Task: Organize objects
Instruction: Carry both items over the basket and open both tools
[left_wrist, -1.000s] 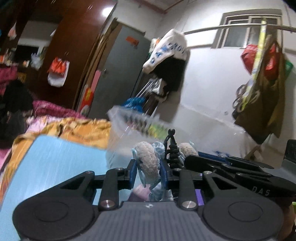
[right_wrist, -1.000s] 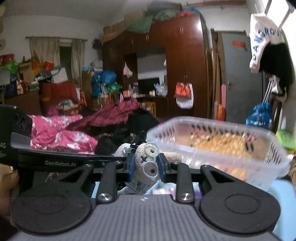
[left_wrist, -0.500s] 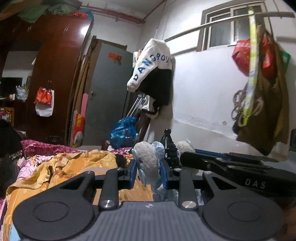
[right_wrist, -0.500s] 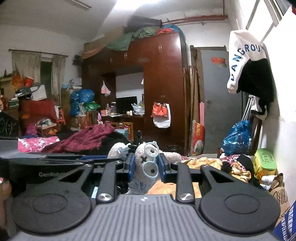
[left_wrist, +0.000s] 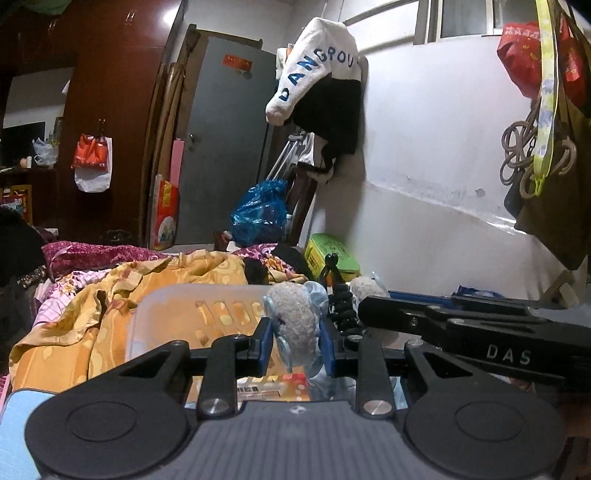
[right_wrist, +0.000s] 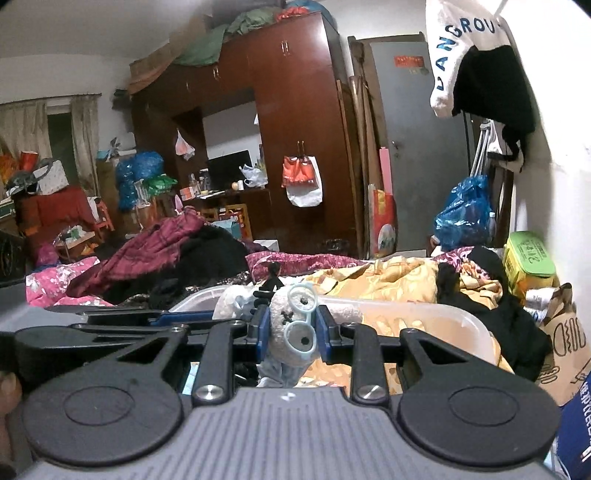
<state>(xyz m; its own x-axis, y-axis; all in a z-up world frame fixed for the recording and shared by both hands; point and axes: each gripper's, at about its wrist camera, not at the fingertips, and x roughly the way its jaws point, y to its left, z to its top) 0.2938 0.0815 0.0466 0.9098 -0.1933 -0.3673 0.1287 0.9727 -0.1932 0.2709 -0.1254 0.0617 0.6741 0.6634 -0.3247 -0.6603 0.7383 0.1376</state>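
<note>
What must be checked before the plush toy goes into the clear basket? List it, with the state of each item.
1. Left gripper clamped on the plush toy: ok.
2. Right gripper clamped on the toy's face with the blue glasses: ok.
3. Clear basket in view ahead of both grippers: ok.
4. Toy directly over the basket opening: cannot tell.
5. Free room inside the basket: cannot tell; a printed packet lies low under the grippers.
6. Black mini tripod clear of the toy: not ok, it stands right against it.
</note>
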